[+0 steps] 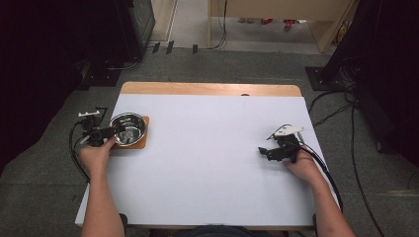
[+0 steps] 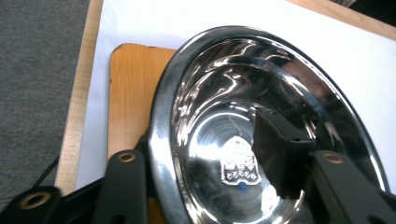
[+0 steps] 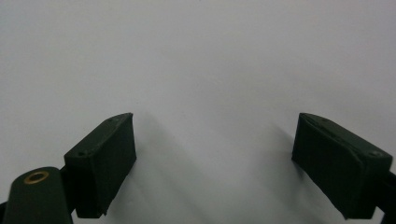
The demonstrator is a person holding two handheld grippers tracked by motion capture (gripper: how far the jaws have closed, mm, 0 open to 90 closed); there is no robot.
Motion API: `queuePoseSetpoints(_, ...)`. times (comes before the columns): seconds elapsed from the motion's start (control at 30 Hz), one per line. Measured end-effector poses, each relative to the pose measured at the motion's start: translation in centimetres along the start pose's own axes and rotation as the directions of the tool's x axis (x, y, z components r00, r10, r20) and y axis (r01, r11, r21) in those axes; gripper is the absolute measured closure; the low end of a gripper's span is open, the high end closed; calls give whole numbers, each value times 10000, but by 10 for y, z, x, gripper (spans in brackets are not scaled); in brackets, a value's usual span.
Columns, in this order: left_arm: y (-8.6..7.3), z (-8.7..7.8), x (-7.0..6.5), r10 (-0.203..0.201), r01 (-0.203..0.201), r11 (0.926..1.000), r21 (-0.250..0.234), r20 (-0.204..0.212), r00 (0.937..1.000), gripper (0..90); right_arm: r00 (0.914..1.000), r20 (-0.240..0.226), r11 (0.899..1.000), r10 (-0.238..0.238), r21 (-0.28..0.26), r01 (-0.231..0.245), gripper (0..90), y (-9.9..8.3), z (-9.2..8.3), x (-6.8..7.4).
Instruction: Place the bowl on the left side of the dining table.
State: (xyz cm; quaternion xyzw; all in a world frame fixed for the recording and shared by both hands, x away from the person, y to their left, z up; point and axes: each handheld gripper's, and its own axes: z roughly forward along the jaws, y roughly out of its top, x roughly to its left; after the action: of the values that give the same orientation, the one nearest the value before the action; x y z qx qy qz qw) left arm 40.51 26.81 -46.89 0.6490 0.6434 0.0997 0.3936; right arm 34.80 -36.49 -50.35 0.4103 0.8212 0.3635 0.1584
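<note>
- A shiny steel bowl [image 1: 128, 129] sits upright on a small wooden board [image 1: 142, 143] at the left edge of the white table top [image 1: 207, 158], in the high view.
- In the left gripper view the bowl [image 2: 261, 116] is seen close up, with a stamped mark at the bottom of its well and the wooden board [image 2: 130, 93] showing beyond its rim.
- The left gripper [image 1: 106, 132] is just beside the bowl on the side nearer the table's left edge, held by the left hand [image 1: 96, 153]; its jaws straddle the bowl's near rim, one outside against the rim and one inside the well.
- In the left gripper view the left gripper [image 2: 224, 186] has the rim between its jaws and appears closed on it, the inner jaw mirrored in the polished metal.
- The right gripper [image 1: 269, 152] is well apart from the bowl, toward the opposite side of the table, resting low over the white surface in the right hand [image 1: 301, 165].
- In the right gripper view the right gripper [image 3: 215, 163] has its jaws spread wide apart, with bare white table top [image 3: 210, 70] between them.
- Grey carpet [image 1: 247, 64] and trailing cables lie beyond the table, well apart from the bowl.
</note>
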Motion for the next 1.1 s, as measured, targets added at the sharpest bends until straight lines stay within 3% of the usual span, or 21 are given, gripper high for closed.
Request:
queuePoseSetpoints(0.53, -1, 6, 0, 6, -11, 9998, 216, 245, 9997, 369, 10000, 2, 10000, 2, 1, -2, 130, 0, 0, 0)
queuePoseSetpoints(0.83, -1, 6, 2, -59, 60, 9992, 398, -27, 10000, 363, 10000, 1, 10000, -3, 1, 3, 130, 0, 0, 0)
queuePoseSetpoints(1.1, 1, -2, 3, -91, 94, 9998, 201, -147, 9999, 364, 10000, -1, 10000, 1, 1, -1, 130, 0, 0, 0)
